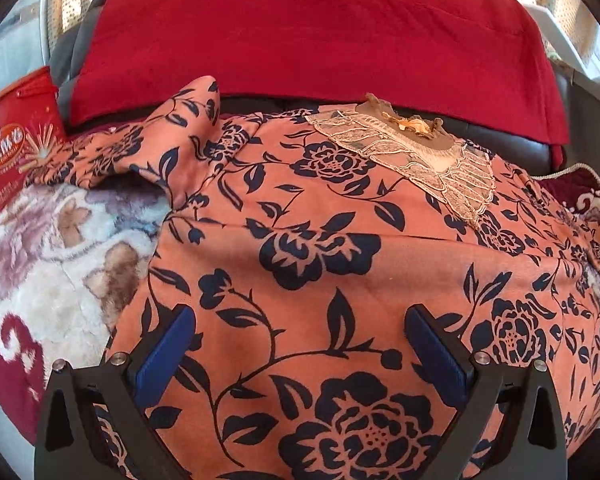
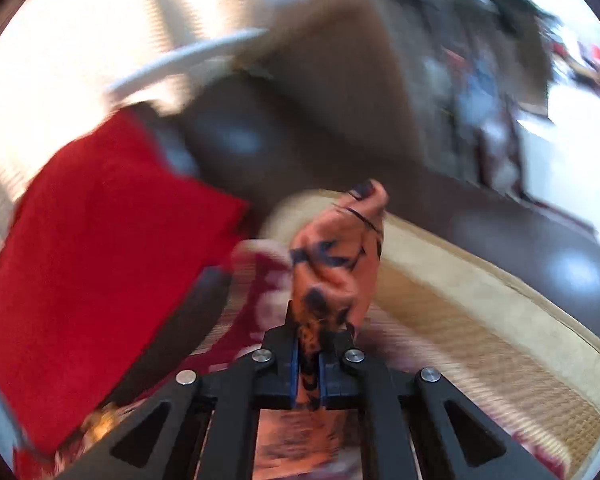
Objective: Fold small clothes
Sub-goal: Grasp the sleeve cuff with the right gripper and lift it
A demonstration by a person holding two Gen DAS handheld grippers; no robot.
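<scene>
Left wrist view: the floral top (image 1: 300,240), orange with dark blue flowers, lies spread flat across the middle of the frame on a plush blanket (image 1: 60,248), lace collar (image 1: 412,160) toward the upper right, one sleeve (image 1: 172,136) bunched at the upper left. A red blanket (image 1: 308,36) drapes the sofa back along the top, and a red box (image 1: 12,144) sits at the left edge. The left tool (image 1: 300,344) hangs at the bottom centre over the hem, its blue pads spread wide and holding nothing, likely poised to pin or take the lower edge.

Right wrist view: heavily blurred. The right tool (image 2: 310,360) at the bottom centre is pressed together, pinching a bunch of the same orange fabric that stands up above it at centre, probably a sleeve lifted for folding inward.
</scene>
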